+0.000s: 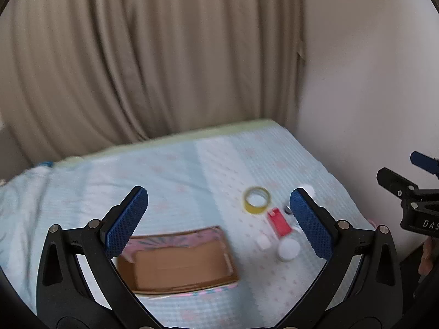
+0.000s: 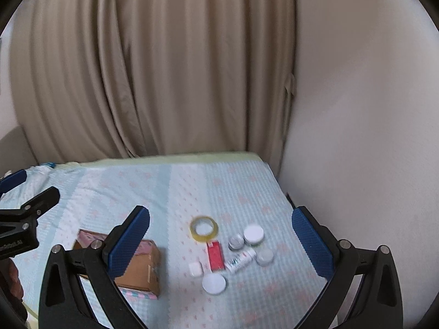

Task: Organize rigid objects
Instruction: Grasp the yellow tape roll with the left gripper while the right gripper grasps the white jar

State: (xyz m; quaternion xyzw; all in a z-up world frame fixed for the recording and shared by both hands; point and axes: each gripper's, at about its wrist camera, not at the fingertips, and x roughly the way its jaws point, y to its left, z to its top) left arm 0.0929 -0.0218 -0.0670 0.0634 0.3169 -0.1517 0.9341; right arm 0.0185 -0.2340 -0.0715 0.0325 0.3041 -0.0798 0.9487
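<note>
— What do the two tools do now?

— The left hand-held gripper is wide open and holds nothing. The right hand-held gripper is the same, wide open and with nothing between its fingers. Both hang above the bed.

— And the things?

— The cardboard box lies at 8 o'clock on the bed. At 5 o'clock is the group: white lid, red packet, small tube, white jar. Just beyond them is the tape roll. Far behind hangs the curtain.
</note>
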